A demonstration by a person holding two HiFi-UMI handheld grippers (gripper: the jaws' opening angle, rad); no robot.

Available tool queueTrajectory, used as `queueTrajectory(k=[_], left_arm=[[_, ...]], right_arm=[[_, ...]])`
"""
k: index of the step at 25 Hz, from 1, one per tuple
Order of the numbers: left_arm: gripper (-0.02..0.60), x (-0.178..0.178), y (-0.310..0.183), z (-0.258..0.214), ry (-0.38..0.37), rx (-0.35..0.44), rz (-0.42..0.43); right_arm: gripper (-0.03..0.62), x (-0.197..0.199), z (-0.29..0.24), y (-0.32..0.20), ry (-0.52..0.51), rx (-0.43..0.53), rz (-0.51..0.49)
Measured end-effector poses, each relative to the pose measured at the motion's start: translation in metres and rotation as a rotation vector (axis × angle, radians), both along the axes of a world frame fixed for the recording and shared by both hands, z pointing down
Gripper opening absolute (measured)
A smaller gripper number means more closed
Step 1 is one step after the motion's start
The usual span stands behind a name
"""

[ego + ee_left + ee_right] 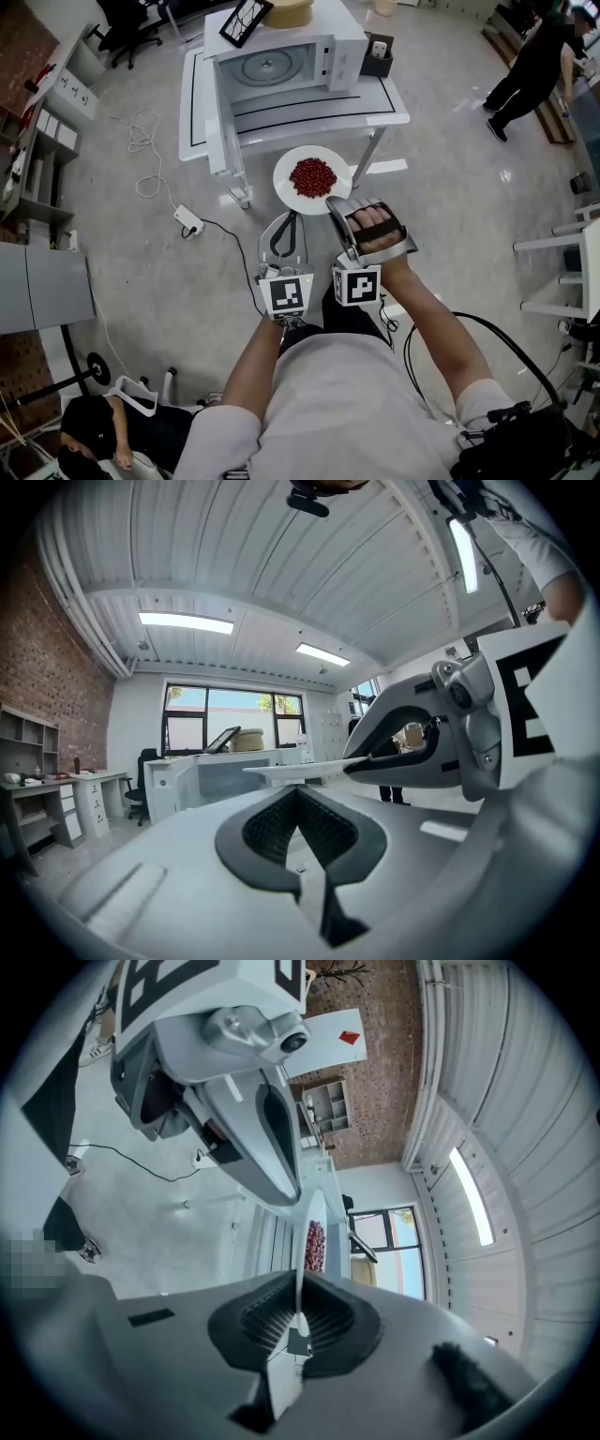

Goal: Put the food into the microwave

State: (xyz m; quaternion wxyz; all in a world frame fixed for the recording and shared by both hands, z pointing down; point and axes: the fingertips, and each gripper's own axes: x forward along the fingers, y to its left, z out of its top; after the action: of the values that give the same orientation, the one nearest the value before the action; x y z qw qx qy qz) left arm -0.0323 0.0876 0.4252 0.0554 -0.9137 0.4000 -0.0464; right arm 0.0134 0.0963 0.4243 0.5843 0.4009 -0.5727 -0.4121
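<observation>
The right gripper (331, 201) is clamped on the near rim of the plate (286, 192). In the right gripper view its ribbed pads (323, 1321) pinch the thin white rim, and the plate runs edge-on straight out from the jaws. The food (312, 176), a heap of small red pieces, lies in the middle of the plate, just ahead of the right gripper's tips. The plate hangs in the air with only this gripper on it, and floor shows under it.

The left gripper (284, 218) sits just to the left of the right one, nearly side by side with it, with its tip close to the plate's near edge but apart from it. In the left gripper view its jaws are together with nothing between them, and the plate and the right gripper show off to its right.

Ahead of both grippers, past the plate, stands the microwave (281, 61) on a white table (394, 101). Its door (214, 122) is swung open on the left side, and the round turntable (267, 66) inside faces the grippers. The plate is well short of the opening.

Left of the left gripper, a power strip (188, 220) with a trailing cable lies on the floor. Far off to the right, a person (530, 61) in dark clothes stands
</observation>
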Motion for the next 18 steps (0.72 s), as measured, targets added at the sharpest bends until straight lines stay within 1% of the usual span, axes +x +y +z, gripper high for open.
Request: queueTrajectory(k=[6,9,13,16,18], left_arm=[[0.006,0.042,-0.052,0.007,-0.016,-0.015,-0.044],[0.006,0.061,-0.08,0.009,-0.019,-0.013,-0.089],[0.007,0.072,-0.11,0.01,-0.009,-0.014,-0.176],[0.007,0.082,-0.13,0.013,0.0,-0.03,-0.205],[0.006,0.083,-0.14,0.015,-0.015,-0.037,-0.221]], right_arm=[[0.021,0.038,0.007,-0.051,-0.015,-0.022,-0.043],[0.021,0.06,0.012,-0.079,-0.028,-0.031,-0.066],[0.021,0.079,0.018,-0.108,-0.038,-0.038,-0.116],[0.021,0.091,0.02,-0.129,-0.034,-0.038,-0.139],[0.021,0.091,0.016,-0.143,-0.042,-0.032,-0.157]])
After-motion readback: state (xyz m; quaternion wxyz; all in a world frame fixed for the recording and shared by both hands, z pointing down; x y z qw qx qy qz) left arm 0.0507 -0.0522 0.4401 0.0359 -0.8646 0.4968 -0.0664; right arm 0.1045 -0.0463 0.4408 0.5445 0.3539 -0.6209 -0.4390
